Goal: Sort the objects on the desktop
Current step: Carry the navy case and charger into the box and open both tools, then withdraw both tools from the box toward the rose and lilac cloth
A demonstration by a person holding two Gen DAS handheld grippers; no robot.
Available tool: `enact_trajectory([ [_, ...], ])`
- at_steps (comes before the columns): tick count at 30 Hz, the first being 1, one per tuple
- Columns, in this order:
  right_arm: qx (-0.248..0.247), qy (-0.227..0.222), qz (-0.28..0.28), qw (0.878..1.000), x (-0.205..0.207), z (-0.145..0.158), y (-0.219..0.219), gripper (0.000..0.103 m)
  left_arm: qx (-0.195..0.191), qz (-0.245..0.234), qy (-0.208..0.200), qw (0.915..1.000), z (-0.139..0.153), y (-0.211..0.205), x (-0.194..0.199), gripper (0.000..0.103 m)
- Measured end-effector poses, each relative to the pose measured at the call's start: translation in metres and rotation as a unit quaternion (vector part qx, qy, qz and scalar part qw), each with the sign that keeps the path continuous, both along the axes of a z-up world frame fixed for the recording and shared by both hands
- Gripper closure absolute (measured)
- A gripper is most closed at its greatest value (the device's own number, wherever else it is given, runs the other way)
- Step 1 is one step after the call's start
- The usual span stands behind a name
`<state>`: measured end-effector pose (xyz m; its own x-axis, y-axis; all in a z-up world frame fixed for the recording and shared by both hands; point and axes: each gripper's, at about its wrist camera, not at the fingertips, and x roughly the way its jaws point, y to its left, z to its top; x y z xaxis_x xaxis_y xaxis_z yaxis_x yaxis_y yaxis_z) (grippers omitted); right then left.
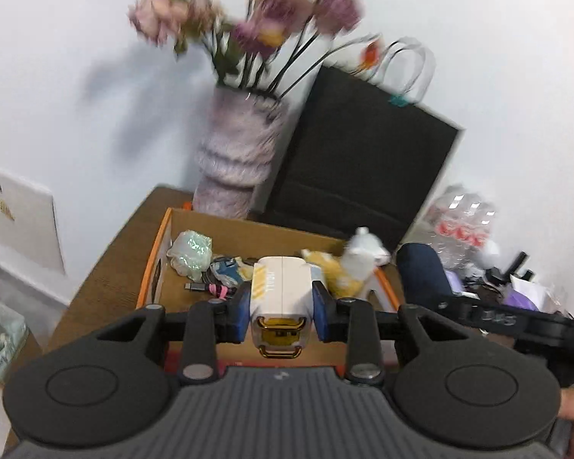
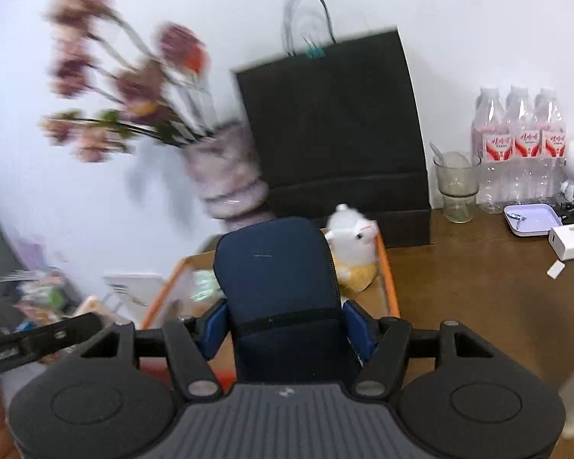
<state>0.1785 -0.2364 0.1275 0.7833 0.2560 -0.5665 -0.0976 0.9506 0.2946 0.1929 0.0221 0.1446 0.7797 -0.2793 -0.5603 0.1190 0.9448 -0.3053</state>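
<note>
My left gripper (image 1: 282, 313) is shut on a white and gold box-shaped object (image 1: 281, 294) and holds it above the open cardboard box (image 1: 155, 267). The box holds a crumpled bag (image 1: 190, 249), cables (image 1: 210, 288) and a white and yellow plush toy (image 1: 357, 264). My right gripper (image 2: 285, 329) is shut on a navy blue case (image 2: 279, 287), held over the near right part of the same box (image 2: 388, 287). The plush toy (image 2: 354, 250) sits just behind the case. The case also shows in the left wrist view (image 1: 421, 271).
A vase of flowers (image 1: 235, 168) and a black paper bag (image 2: 333, 130) stand behind the box by the wall. On the wooden desk (image 2: 478, 287) to the right are a glass cup (image 2: 455, 187), a pack of water bottles (image 2: 520, 141), a lilac tray (image 2: 532, 220) and a white charger (image 2: 568, 243).
</note>
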Motion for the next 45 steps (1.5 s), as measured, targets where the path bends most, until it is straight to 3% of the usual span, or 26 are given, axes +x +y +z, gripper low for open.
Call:
enact_trajectory([
  [4, -0.061, 0.083, -0.028, 0.994, 0.081, -0.024, 0.021, 0.040, 0.033, 0.022, 0.039, 0.9985, -0.027, -0.001, 0.059, 0.071],
  [7, -0.091, 0.123, -0.045, 0.987, 0.113, -0.051, 0.033, 0.040, 0.082, 0.057, 0.060, 0.9932, -0.057, 0.003, 0.085, 0.071],
  [10, -0.117, 0.148, -0.047, 0.981, 0.127, -0.079, 0.044, 0.040, 0.084, 0.074, 0.080, 0.9905, -0.083, 0.015, 0.100, 0.071],
  [13, -0.131, 0.162, -0.049, 0.977, 0.134, -0.102, 0.050, 0.040, 0.082, 0.065, 0.073, 0.9918, -0.101, 0.018, 0.106, 0.071],
  [16, -0.168, 0.140, -0.048, 0.975, 0.134, -0.107, 0.063, 0.037, 0.091, 0.068, 0.057, 0.9919, -0.106, 0.015, 0.110, 0.070],
  [20, -0.142, 0.155, -0.038, 0.977, 0.133, -0.100, 0.058, 0.037, 0.096, 0.059, 0.044, 0.9926, -0.093, 0.013, 0.107, 0.065],
  [26, -0.104, 0.122, -0.033, 0.987, 0.114, -0.052, 0.041, 0.031, 0.097, 0.061, 0.018, 0.9933, -0.050, 0.019, 0.084, 0.052],
  [31, -0.091, 0.106, -0.004, 0.990, 0.085, -0.018, 0.045, 0.027, 0.106, 0.067, 0.031, 0.9916, -0.014, 0.018, 0.056, 0.030],
  [32, -0.090, 0.102, 0.000, 0.991, 0.079, -0.013, 0.047, 0.024, 0.111, 0.065, 0.031, 0.9912, -0.009, 0.017, 0.048, 0.021],
  [35, -0.090, 0.090, 0.012, 0.992, 0.057, -0.005, 0.052, 0.023, 0.130, 0.064, 0.007, 0.9894, 0.003, 0.014, 0.017, 0.009],
  [39, -0.083, 0.035, 0.031, 0.995, 0.011, -0.004, 0.048, 0.022, 0.124, 0.086, -0.052, 0.9872, 0.003, 0.017, -0.039, 0.001],
  [45, -0.086, -0.051, 0.047, 0.994, -0.072, -0.030, 0.047, 0.020, 0.101, 0.087, -0.078, 0.9881, -0.032, 0.014, -0.119, 0.000],
])
